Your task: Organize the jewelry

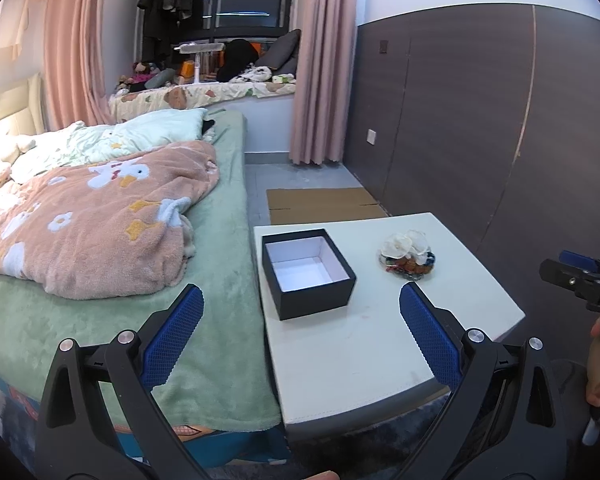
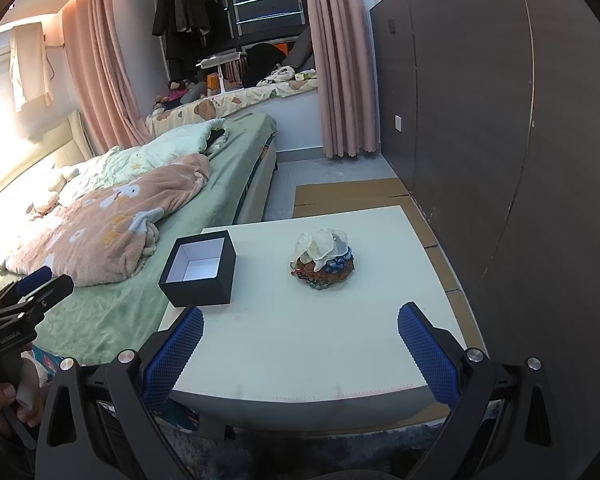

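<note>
The left gripper (image 1: 300, 332) hangs with its blue-padded fingers (image 1: 430, 340) spread wide and nothing between them, low over the near edge of a white table (image 1: 360, 352). Just ahead of it, slightly toward its left finger, stands an open black box (image 1: 312, 300) with a white lining, upright and with nothing visible inside. Farther ahead and toward its right finger lies the jewelry pile (image 1: 406, 256), a small heap of beaded pieces topped with pale, petal-like ornaments, set apart from the box on the same tabletop.

The right gripper (image 2: 300, 332) is likewise wide open and holds nothing, poised above the front of the table (image 2: 300, 360). The jewelry pile (image 2: 324, 264) sits almost straight ahead of it, between the lines of its two fingers (image 2: 176, 344), not touched by them. The box (image 2: 202, 280) stands ahead and to its left, close to the table's left edge.

Beyond the left gripper's left finger spreads a bed with a green sheet (image 1: 220, 280) and a crumpled pink blanket (image 1: 100, 220). Past the table, flattened cardboard (image 2: 352, 196) lies on the floor beside a dark wall panel (image 2: 500, 140), with pink curtains (image 2: 344, 60) at the far end.
</note>
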The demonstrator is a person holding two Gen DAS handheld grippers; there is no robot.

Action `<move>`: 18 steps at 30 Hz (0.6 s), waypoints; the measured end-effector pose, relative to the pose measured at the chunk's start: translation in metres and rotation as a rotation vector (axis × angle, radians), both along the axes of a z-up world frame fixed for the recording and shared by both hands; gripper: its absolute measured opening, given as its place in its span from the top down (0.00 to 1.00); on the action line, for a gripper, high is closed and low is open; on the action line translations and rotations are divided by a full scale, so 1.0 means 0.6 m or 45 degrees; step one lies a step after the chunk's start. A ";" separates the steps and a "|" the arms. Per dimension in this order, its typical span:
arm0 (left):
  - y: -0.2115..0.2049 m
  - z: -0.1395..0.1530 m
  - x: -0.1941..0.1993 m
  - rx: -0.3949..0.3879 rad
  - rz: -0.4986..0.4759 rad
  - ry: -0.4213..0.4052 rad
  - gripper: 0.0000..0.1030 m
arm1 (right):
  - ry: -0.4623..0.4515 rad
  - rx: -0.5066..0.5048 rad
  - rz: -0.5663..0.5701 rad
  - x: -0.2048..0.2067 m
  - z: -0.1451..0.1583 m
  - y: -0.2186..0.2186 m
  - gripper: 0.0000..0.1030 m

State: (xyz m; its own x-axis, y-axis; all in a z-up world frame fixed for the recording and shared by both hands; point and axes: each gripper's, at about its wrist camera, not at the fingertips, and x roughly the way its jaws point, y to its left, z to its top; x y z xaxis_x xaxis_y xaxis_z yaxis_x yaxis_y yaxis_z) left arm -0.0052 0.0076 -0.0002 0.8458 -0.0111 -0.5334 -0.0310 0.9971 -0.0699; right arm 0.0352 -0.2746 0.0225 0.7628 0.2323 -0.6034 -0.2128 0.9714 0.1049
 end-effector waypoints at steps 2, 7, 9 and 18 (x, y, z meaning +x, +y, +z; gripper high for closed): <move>0.001 0.001 0.001 -0.013 -0.023 0.004 0.05 | 0.009 0.026 -0.007 0.004 -0.001 -0.010 0.07; -0.002 0.004 0.002 0.020 -0.029 -0.004 0.05 | 0.035 0.091 -0.011 0.013 0.000 -0.032 0.07; -0.005 0.014 -0.002 0.020 -0.049 -0.038 0.05 | 0.038 0.135 -0.014 0.015 0.003 -0.042 0.07; -0.033 0.058 0.047 -0.019 -0.138 -0.057 0.05 | -0.003 0.230 -0.081 0.060 0.052 -0.076 0.07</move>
